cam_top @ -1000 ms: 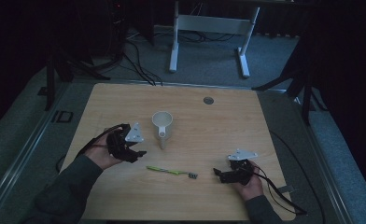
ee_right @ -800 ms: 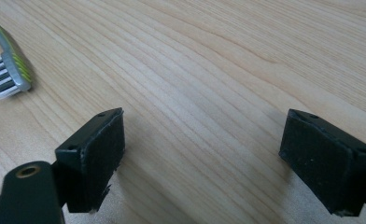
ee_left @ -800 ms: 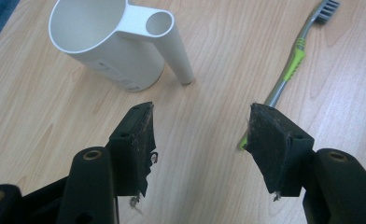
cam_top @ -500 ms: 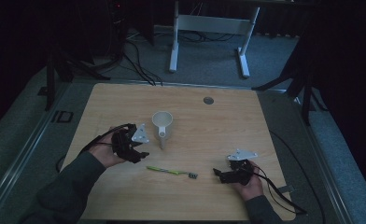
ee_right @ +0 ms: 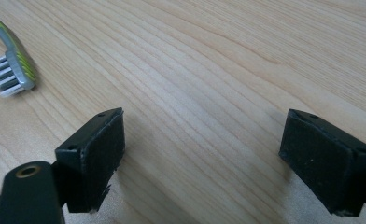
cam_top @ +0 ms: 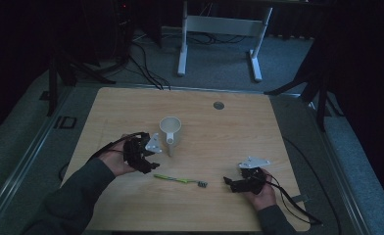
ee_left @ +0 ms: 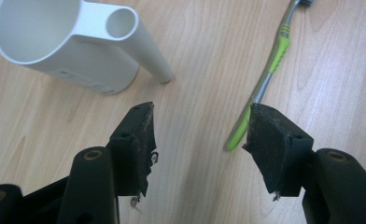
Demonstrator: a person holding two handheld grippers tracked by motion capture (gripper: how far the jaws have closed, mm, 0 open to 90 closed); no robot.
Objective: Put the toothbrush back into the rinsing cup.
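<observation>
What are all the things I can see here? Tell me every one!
Cup: one, white, with a tube-shaped handle, near the middle of the table.
Toothbrush: one, green and grey, lying flat in front of the cup, bristle end toward the right gripper.
Table: one, light wood, with a small grey round cap near its far edge.
Stand: one, white metal, on the grey floor behind the table.
Cables: several, black, on the floor behind the table.
Left gripper: one, black, jaws open, between cup and toothbrush handle.
Right gripper: one, black, jaws open, beside the bristles.
</observation>
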